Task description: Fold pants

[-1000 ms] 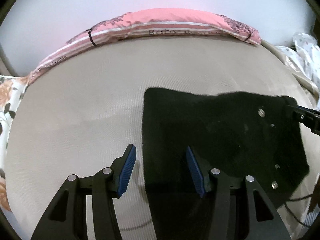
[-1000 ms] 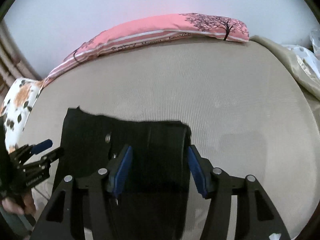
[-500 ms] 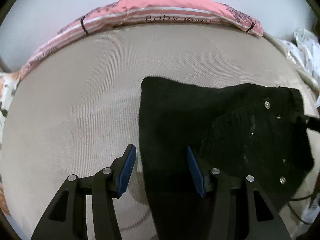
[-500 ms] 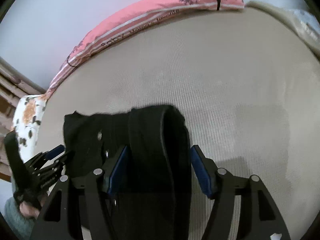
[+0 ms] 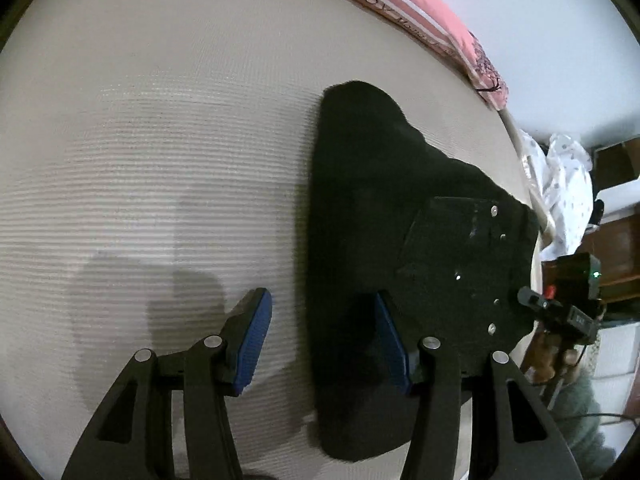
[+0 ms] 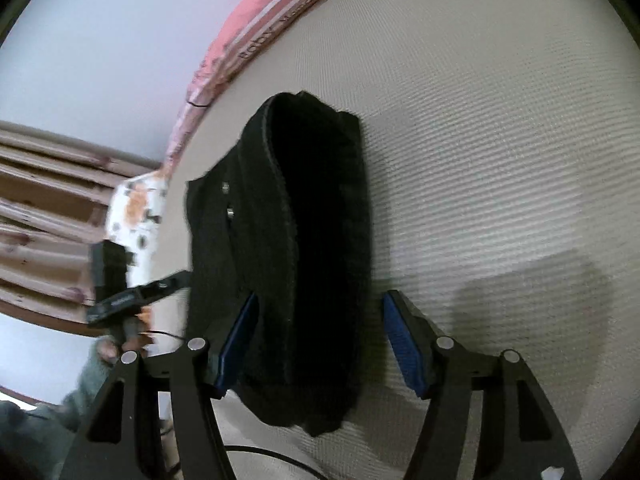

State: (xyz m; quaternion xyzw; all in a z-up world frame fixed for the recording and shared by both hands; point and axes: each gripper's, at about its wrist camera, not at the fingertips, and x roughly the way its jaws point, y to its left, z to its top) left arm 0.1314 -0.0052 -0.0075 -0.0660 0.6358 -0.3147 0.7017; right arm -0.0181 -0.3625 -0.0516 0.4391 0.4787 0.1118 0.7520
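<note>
The black pants (image 5: 384,216) lie folded into a compact stack on the beige bed (image 5: 160,120); small metal snaps show near their right side. My left gripper (image 5: 320,340) is open, its jaws astride the stack's left edge, holding nothing. In the right wrist view the pants (image 6: 304,240) show their rolled waistband end. My right gripper (image 6: 320,344) is open, its jaws astride the stack's right part, holding nothing. Each gripper also shows at the far side of the other's view: the right one (image 5: 560,308), the left one (image 6: 132,296).
A pink striped pillow (image 5: 420,12) lies along the bed's far edge by the wall. White spotted cloth (image 5: 568,192) hangs off the right side next to dark wooden furniture (image 5: 612,240). A floral pillow (image 6: 136,208) lies at the left. A cable (image 6: 260,452) runs near the front edge.
Both grippers have tilted outward and pulled back, so the views are rotated. The pants stay folded on the bed. Both grippers stayed open.
</note>
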